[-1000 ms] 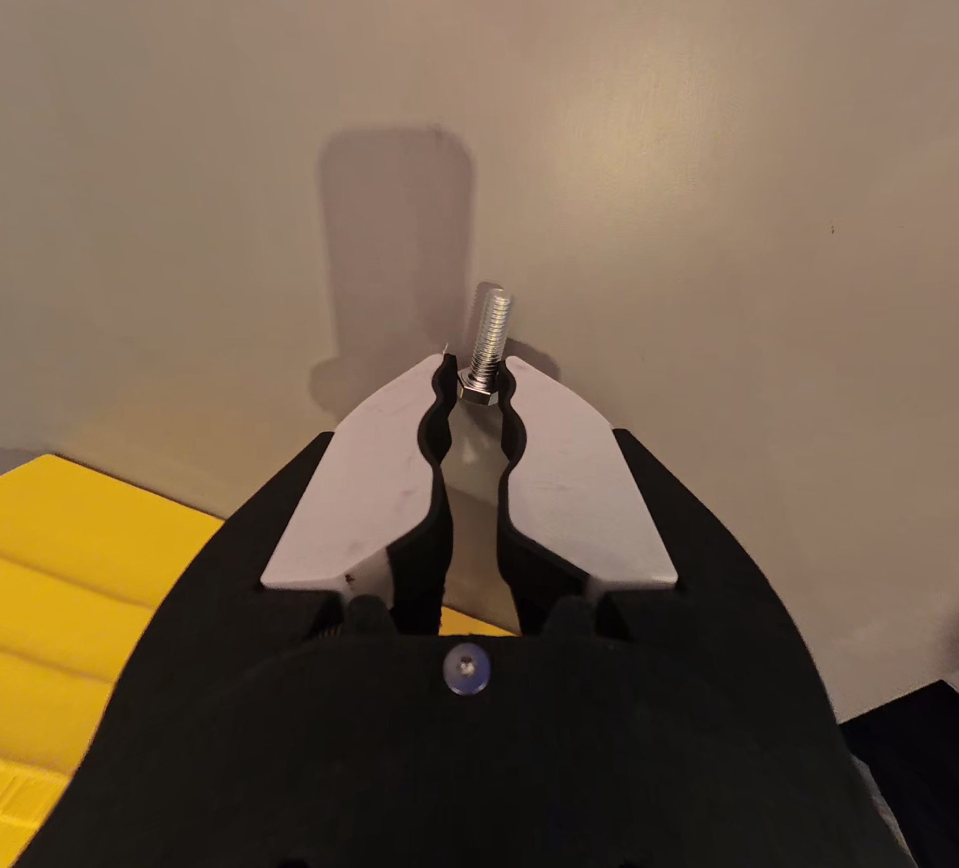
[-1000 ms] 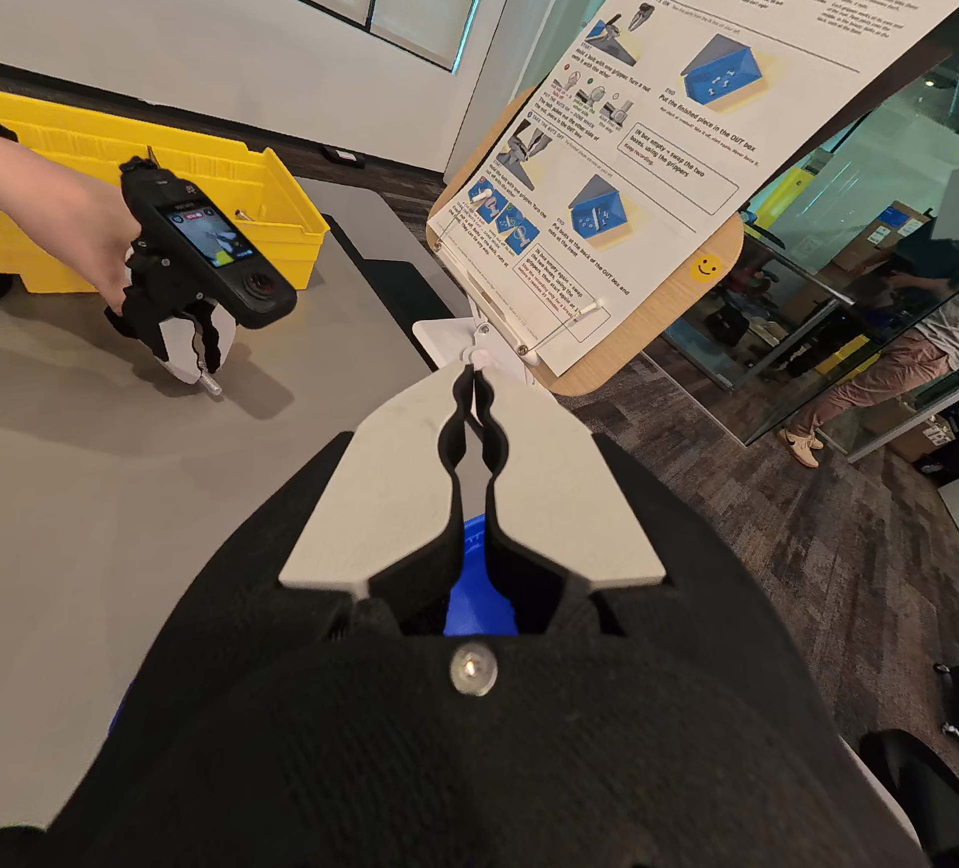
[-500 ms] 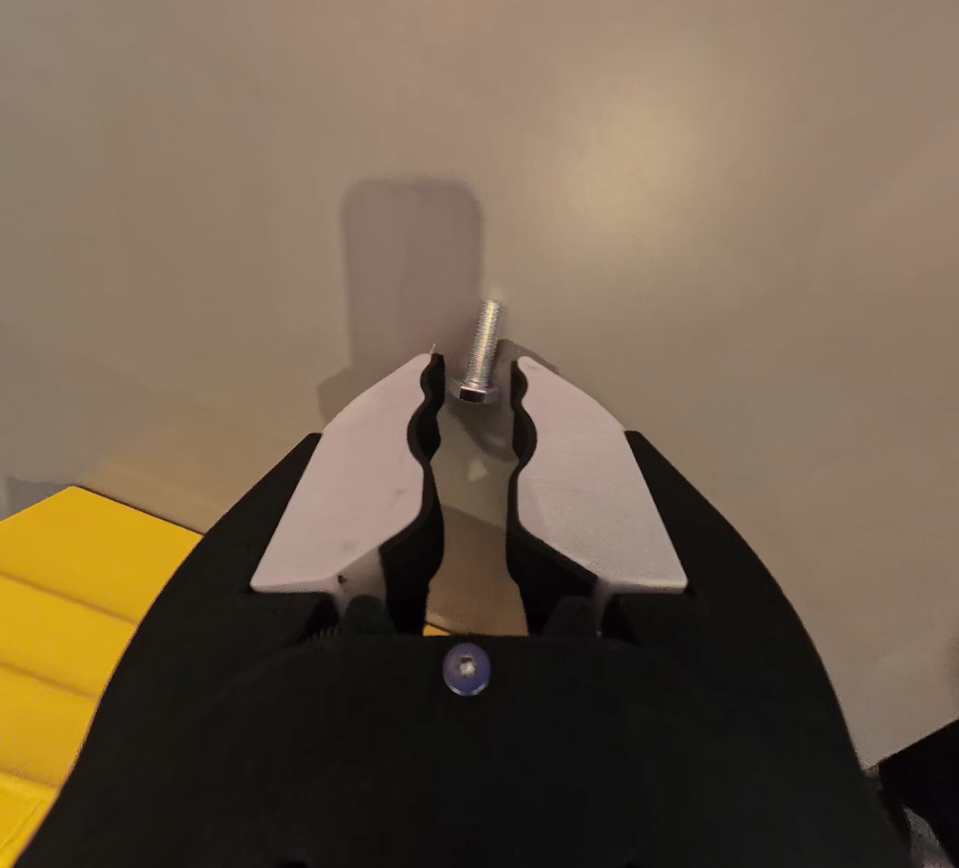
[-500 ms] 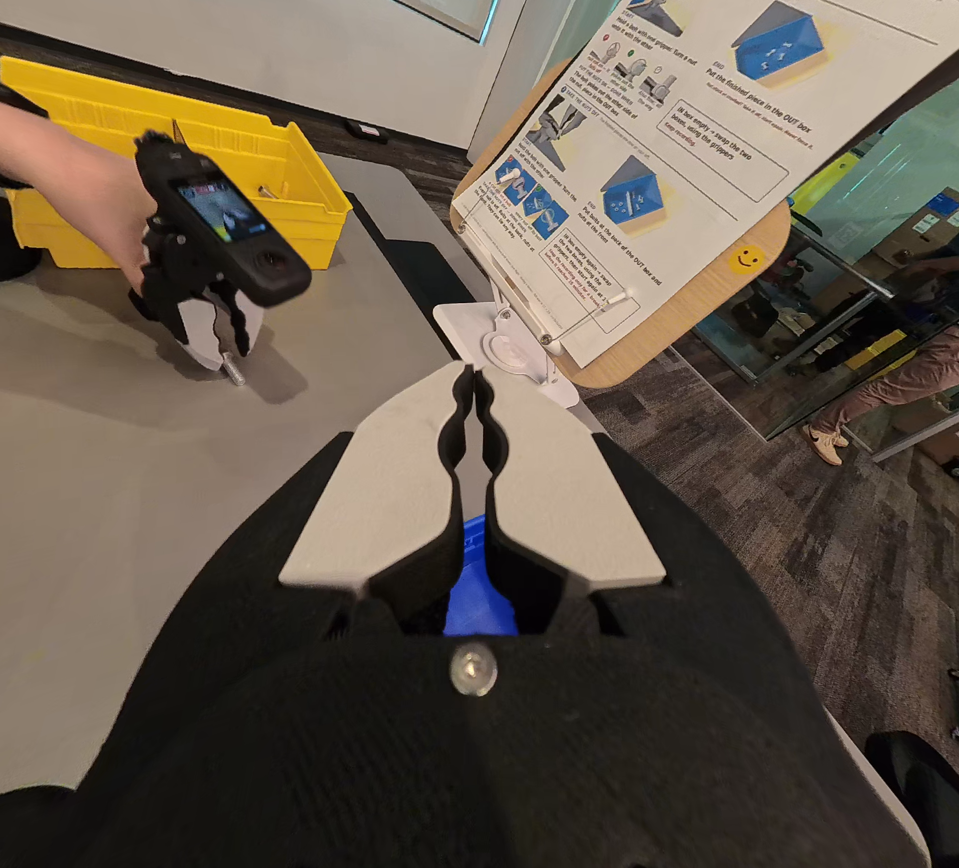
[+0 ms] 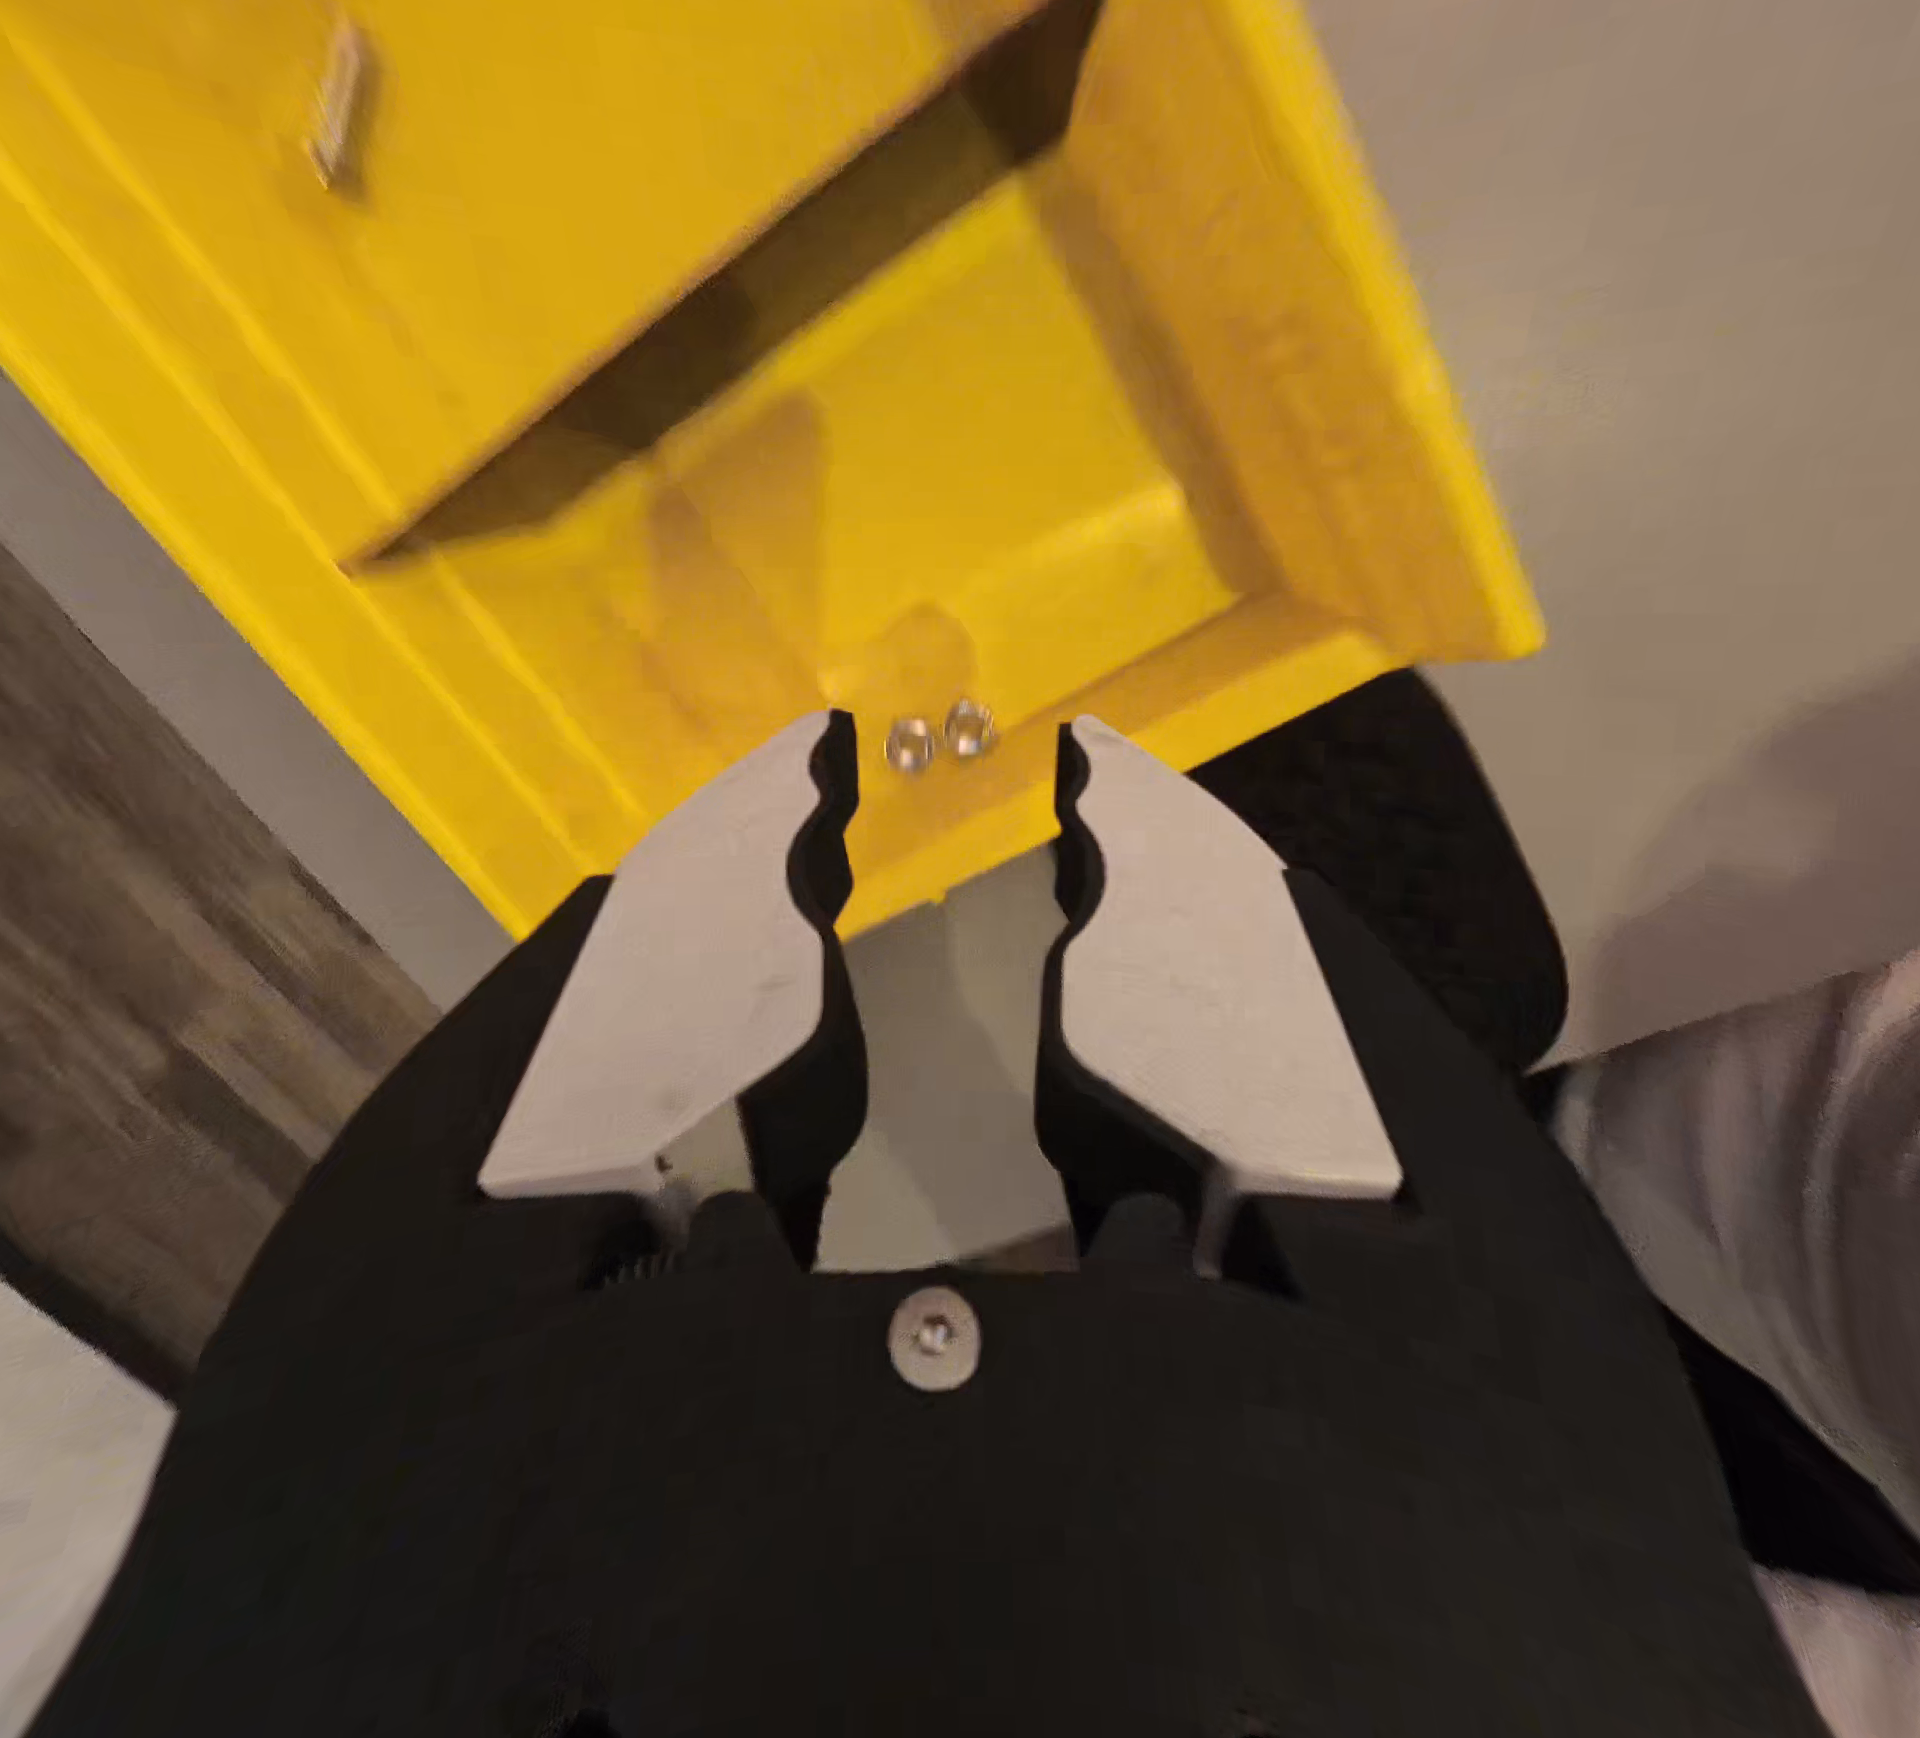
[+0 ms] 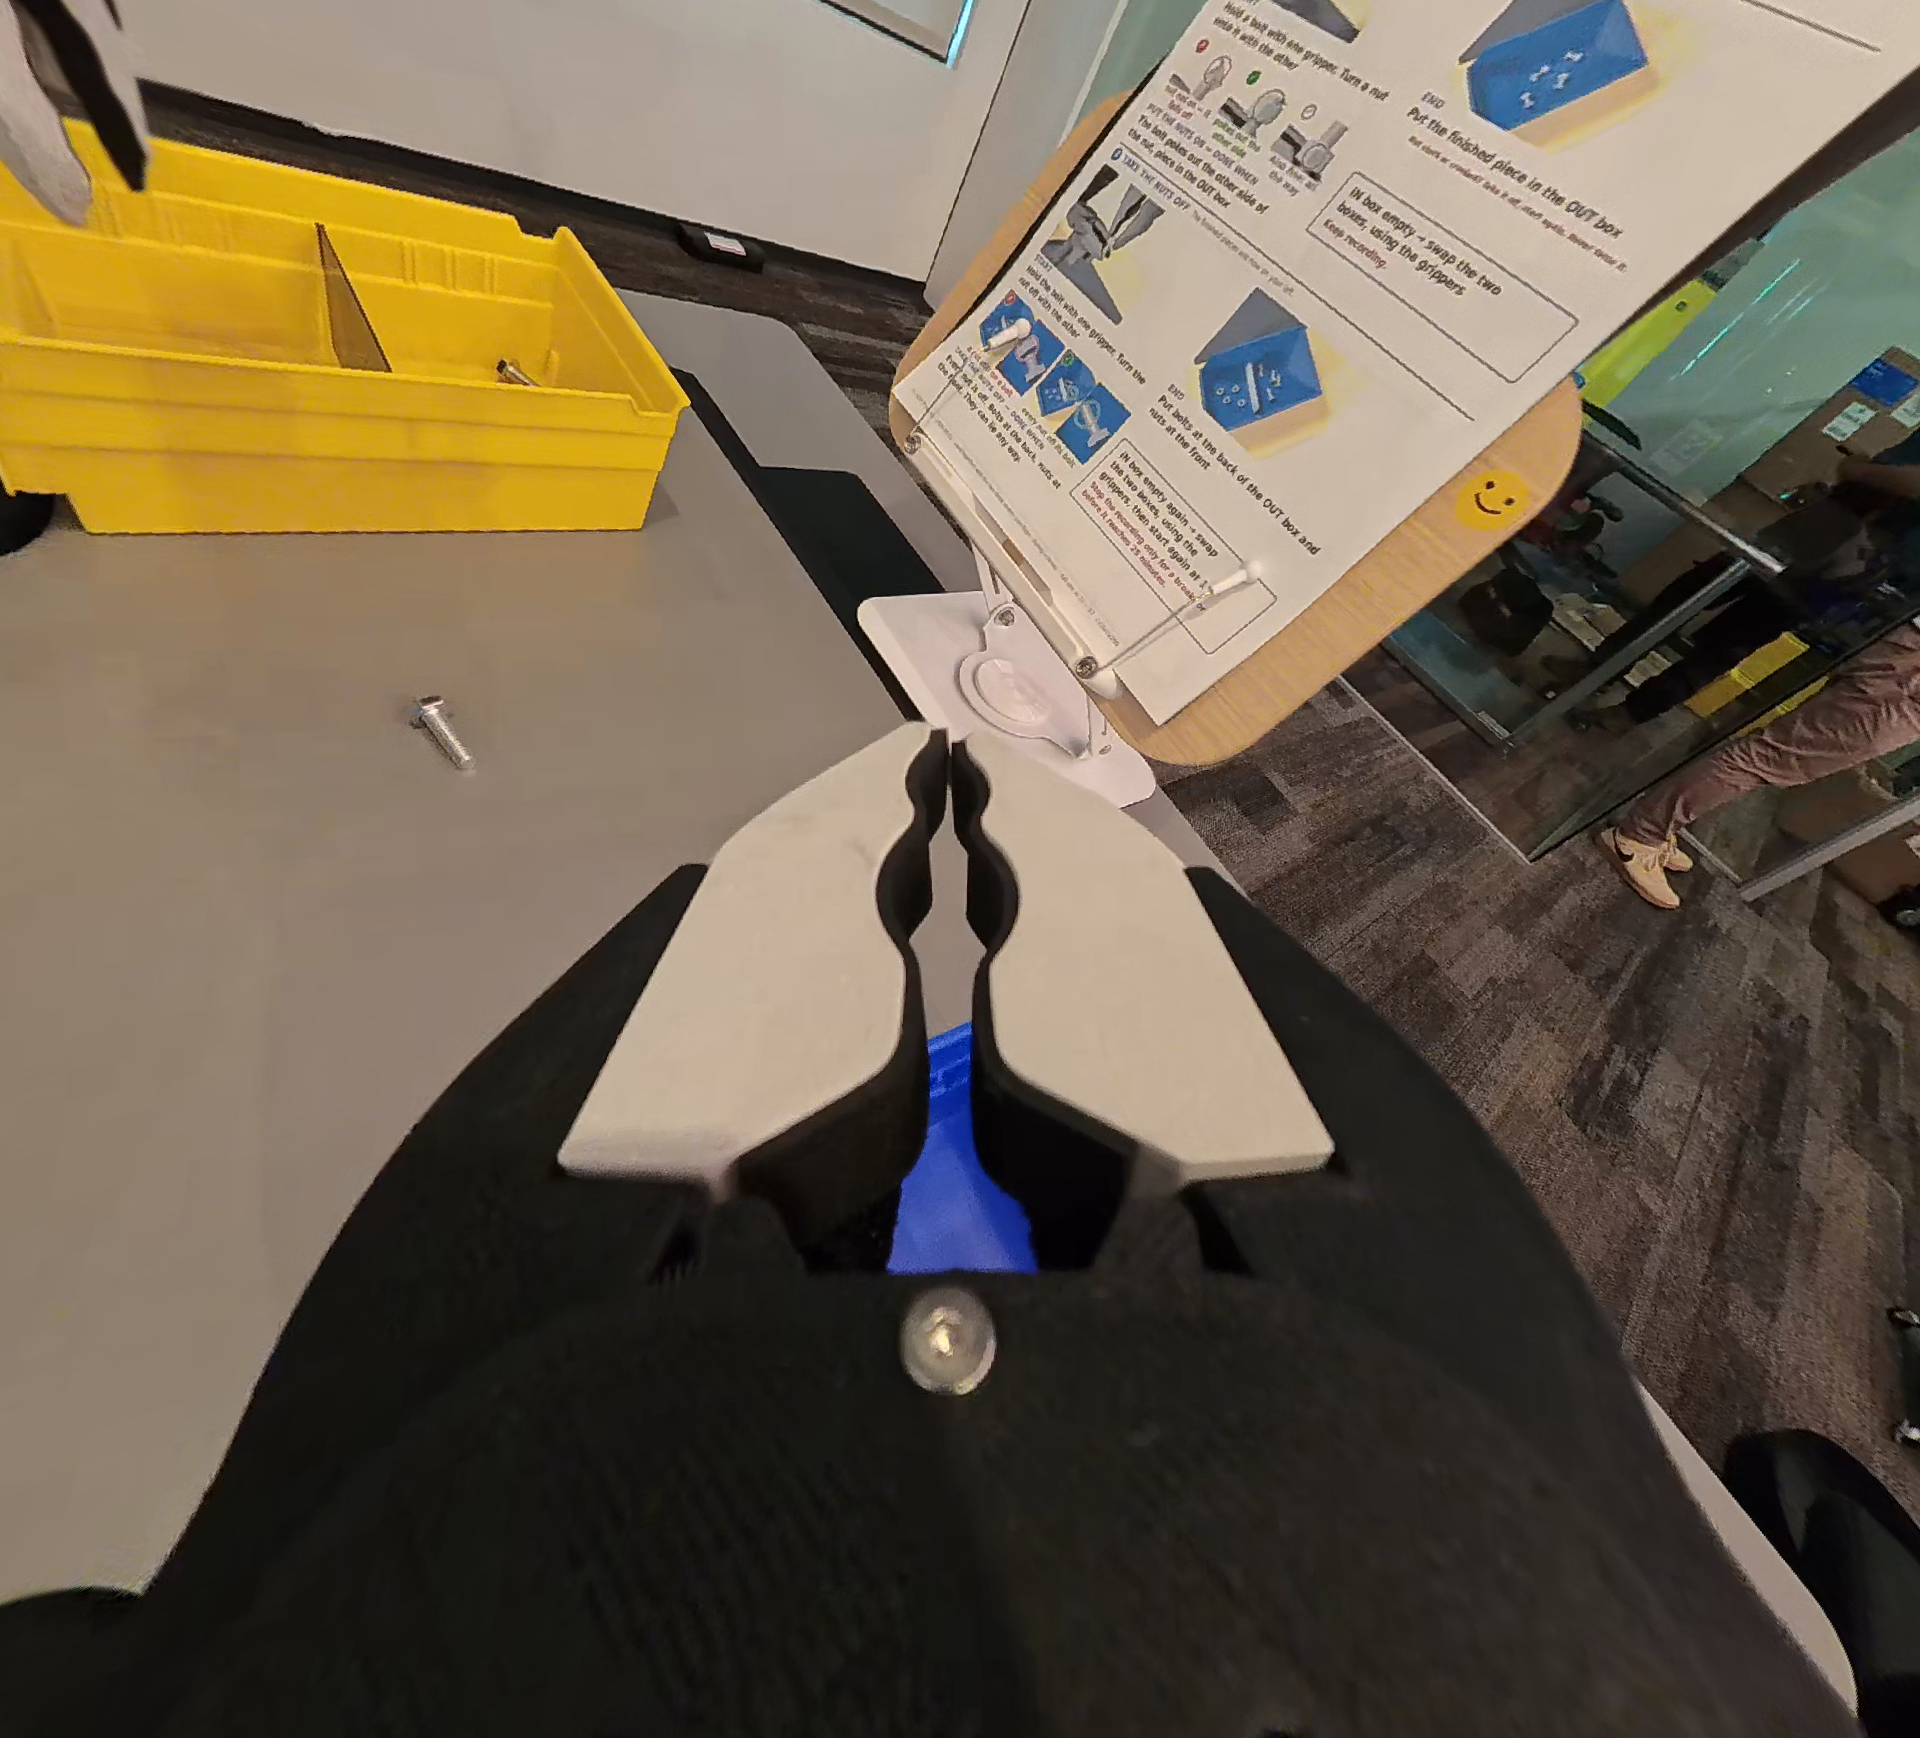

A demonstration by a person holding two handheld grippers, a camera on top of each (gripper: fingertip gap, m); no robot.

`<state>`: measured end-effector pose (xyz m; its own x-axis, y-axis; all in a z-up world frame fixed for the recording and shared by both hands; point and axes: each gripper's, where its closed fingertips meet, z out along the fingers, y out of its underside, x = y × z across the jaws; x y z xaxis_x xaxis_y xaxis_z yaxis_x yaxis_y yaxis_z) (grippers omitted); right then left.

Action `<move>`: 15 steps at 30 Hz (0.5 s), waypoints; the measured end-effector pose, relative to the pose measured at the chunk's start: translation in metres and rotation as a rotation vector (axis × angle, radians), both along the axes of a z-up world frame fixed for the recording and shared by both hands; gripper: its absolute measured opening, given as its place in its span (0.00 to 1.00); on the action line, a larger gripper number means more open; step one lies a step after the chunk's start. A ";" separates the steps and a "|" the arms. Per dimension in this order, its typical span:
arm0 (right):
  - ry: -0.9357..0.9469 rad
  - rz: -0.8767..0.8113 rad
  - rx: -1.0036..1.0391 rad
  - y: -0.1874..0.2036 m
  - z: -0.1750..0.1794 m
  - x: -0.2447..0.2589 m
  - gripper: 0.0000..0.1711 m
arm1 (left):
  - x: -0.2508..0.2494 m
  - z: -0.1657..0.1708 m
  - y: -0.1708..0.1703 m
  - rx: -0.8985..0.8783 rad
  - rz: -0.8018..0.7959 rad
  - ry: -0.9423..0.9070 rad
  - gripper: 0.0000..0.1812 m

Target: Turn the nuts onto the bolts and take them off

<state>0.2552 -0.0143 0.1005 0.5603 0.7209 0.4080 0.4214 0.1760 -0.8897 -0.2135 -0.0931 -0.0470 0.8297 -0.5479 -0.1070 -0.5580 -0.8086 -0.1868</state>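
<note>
Hovering L gripper [image 5: 954, 732] agape, 2 nuts [image 5: 939, 736]

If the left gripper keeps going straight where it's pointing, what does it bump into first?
Probably the two nuts on the floor of the yellow bin. The open left gripper points right at them, though the blur hides how far off they are.

Left wrist view looks down, blurred, near yellow bin [image 5: 1299, 254]; right views it [image 6: 343, 462] across table.

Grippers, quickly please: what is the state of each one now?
Left gripper: open, holding nothing, above the nuts.
Right gripper: closed, holding nothing.
</note>
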 end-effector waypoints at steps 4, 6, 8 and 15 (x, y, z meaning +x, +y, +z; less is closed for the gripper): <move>-0.052 0.001 -0.017 0.002 -0.008 -0.010 0.01 | -0.028 -0.050 -0.016 -0.230 0.118 -0.005 0.19; -0.077 0.000 -0.026 0.003 -0.013 -0.013 0.01 | -0.031 -0.062 -0.016 -0.290 0.143 -0.035 0.19; -0.100 -0.004 -0.035 0.005 -0.018 -0.014 0.01 | -0.035 -0.069 -0.013 -0.341 0.173 -0.036 0.20; -0.128 -0.027 -0.069 0.014 -0.029 -0.012 0.01 | -0.046 -0.083 -0.011 -0.447 0.144 0.069 0.25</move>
